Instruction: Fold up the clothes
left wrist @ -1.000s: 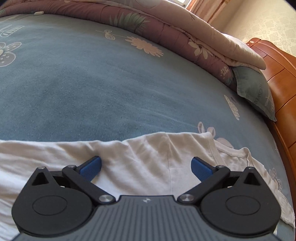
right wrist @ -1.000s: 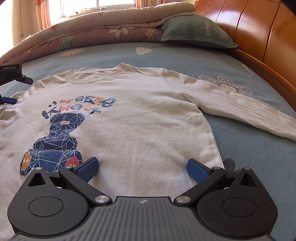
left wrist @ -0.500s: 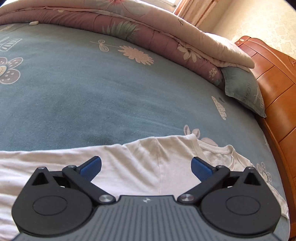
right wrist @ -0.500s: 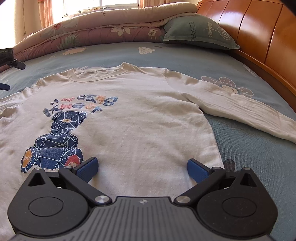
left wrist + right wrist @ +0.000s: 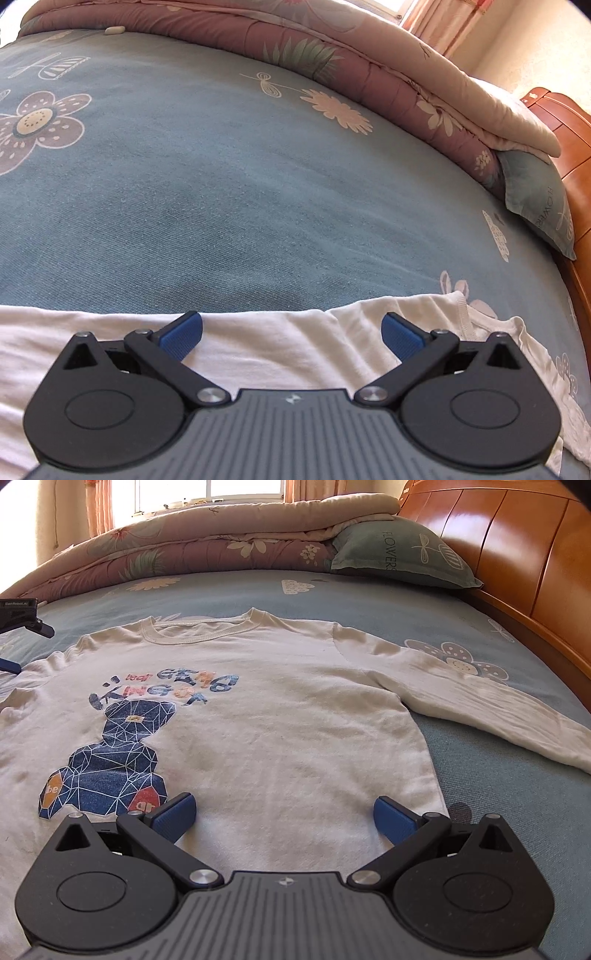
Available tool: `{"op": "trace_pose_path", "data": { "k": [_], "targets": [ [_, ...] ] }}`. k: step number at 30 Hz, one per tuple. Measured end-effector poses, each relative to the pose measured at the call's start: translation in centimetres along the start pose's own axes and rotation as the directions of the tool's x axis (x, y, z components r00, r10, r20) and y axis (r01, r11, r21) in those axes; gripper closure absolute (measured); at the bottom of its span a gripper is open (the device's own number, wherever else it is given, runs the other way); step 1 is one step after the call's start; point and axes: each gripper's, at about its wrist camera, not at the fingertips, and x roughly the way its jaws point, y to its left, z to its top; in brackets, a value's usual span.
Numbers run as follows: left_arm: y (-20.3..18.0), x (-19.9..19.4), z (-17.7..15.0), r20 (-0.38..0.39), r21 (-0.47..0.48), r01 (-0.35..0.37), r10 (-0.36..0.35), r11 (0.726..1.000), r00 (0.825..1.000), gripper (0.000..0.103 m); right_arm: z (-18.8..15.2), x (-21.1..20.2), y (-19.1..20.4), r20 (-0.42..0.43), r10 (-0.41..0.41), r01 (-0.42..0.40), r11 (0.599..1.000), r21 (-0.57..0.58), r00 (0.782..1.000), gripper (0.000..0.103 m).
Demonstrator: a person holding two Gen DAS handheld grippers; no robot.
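A white long-sleeved shirt (image 5: 288, 716) with a blue bear print lies flat, front up, on the blue bedsheet (image 5: 517, 794). Its right sleeve (image 5: 480, 701) stretches out toward the headboard side. My right gripper (image 5: 284, 818) is open over the shirt's bottom hem, nothing between its blue pads. In the left wrist view my left gripper (image 5: 291, 332) is open above the shirt's left sleeve and shoulder (image 5: 277, 332), close to its upper edge. The collar (image 5: 461, 314) shows at the right. The left gripper's fingers (image 5: 22, 627) peek in at the left edge of the right wrist view.
A folded quilt (image 5: 332, 48) and a green pillow (image 5: 399, 557) lie along the far side of the bed. A wooden headboard (image 5: 517, 546) runs along the right. Bare flowered sheet (image 5: 184, 166) spreads beyond the shirt.
The left gripper has shifted along the sleeve away from the collar, so less of the shirt shows ahead of it. The right gripper has held still over the hem. Both stay open.
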Motion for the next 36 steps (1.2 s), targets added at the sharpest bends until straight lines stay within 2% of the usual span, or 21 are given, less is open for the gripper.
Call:
{"op": "trace_pose_path", "data": {
  "k": [5, 9, 12, 17, 19, 21, 24, 28, 30, 32, 34, 36],
  "targets": [
    [1.6, -3.8, -1.1, 0.002, 0.003, 0.019, -0.019, 1.0, 1.0, 0.001, 0.0, -0.2, -0.1, -0.016, 0.005, -0.005, 1.0, 0.002, 1.0, 0.0],
    [4.8, -2.9, -1.9, -0.03, -0.05, -0.019, 0.018, 0.999, 0.999, 0.001, -0.1, -0.2, 0.0, -0.011, 0.0, 0.0, 1.0, 0.002, 1.0, 0.0],
    [6.2, -2.0, -1.5, 0.022, -0.067, -0.01, 0.012, 0.998, 1.0, 0.001, -0.2, -0.1, 0.1, -0.002, -0.001, 0.001, 1.0, 0.001, 1.0, 0.0],
    [5.4, -2.3, 0.2, 0.03, -0.094, -0.056, 0.059, 0.994, 0.998, 0.001, -0.2, 0.0, 0.1, 0.012, -0.004, 0.004, 1.0, -0.001, 1.0, 0.0],
    [4.7, -4.1, -1.0, 0.054, -0.052, -0.034, 0.037, 0.998, 0.998, 0.001, -0.2, 0.0, 0.1, 0.013, -0.005, 0.005, 1.0, -0.001, 1.0, 0.0],
    [3.9, -5.6, -2.8, 0.083, 0.012, -0.061, 0.06, 0.998, 0.995, 0.001, -0.2, 0.0, 0.1, 0.012, -0.005, 0.005, 1.0, -0.002, 1.0, 0.0],
    [2.9, -7.2, -6.5, 0.165, 0.149, -0.206, 0.181, 0.967, 0.97, 0.001, -0.2, -0.1, 0.2, 0.012, -0.007, 0.007, 1.0, -0.002, 1.0, 0.0],
    [3.8, -6.5, -9.9, 0.14, 0.211, -0.312, 0.287, 0.926, 0.948, 0.0, -0.3, -0.1, 0.3, 0.018, -0.011, 0.011, 1.0, -0.001, 1.0, 0.0],
    [4.4, -7.4, -11.1, 0.154, 0.206, -0.288, 0.259, 0.935, 0.953, 0.001, -0.4, -0.1, 0.3, 0.021, -0.012, 0.012, 1.0, 0.0, 1.0, 0.0],
    [4.1, -8.1, -11.3, 0.117, 0.256, -0.278, 0.256, 0.926, 0.96, 0.001, -0.4, -0.1, 0.3, 0.023, -0.013, 0.013, 1.0, 0.0, 1.0, 0.0],
    [4.0, -8.9, -10.9, 0.089, 0.293, -0.254, 0.238, 0.922, 0.967, 0.001, -0.4, -0.1, 0.3, 0.024, -0.014, 0.014, 1.0, 0.0, 1.0, 0.0],
    [4.5, -9.9, -9.7, 0.113, 0.273, -0.232, 0.209, 0.934, 0.971, 0.001, -0.4, -0.2, 0.4, 0.026, -0.015, 0.015, 1.0, -0.001, 1.0, 0.0]
  ]
}}
